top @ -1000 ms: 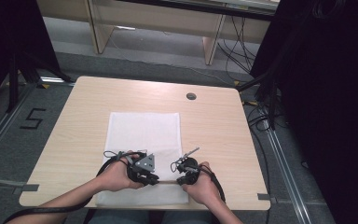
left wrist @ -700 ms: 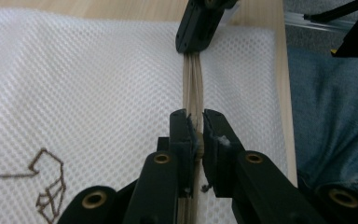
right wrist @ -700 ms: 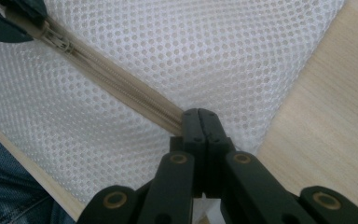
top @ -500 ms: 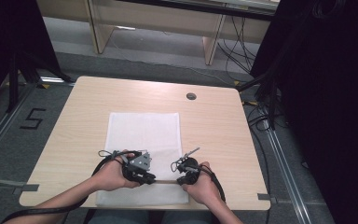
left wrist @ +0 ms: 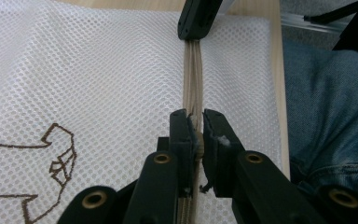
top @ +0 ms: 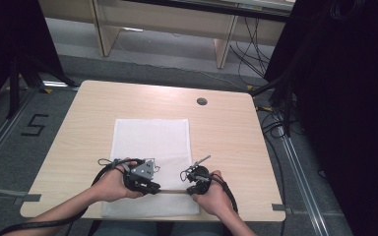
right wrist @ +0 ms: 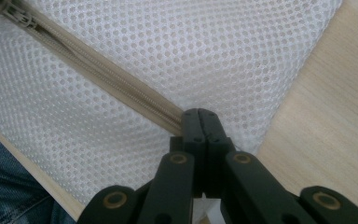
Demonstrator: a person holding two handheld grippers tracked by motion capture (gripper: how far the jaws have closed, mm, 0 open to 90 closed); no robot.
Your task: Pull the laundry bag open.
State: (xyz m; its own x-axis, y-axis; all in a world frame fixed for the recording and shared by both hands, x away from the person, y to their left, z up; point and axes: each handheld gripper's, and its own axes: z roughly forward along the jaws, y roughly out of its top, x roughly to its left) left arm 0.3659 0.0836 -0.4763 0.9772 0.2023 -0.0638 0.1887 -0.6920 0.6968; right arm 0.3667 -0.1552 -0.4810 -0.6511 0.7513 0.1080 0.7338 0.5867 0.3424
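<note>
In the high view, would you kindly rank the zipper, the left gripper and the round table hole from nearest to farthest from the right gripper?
From the right gripper:
1. Zipper: its end is clamped in the jaws, near the mesh bag's front edge.
2. Left gripper: farther along the zipper, to the left.
3. Round hole: far side of the table.

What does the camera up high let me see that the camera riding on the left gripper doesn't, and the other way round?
The high view alone takes in the whole wooden table, both hands, the full outline of the white mesh bag and the grey hole cover in the tabletop.

The left gripper view alone shows close detail: the bag's fine netting, a brown line drawing printed on it, the zipper pull between the left gripper jaws, and blue jeans beyond the table edge.

Both show the bag, its beige zipper and the right gripper at the zipper's far end.
</note>
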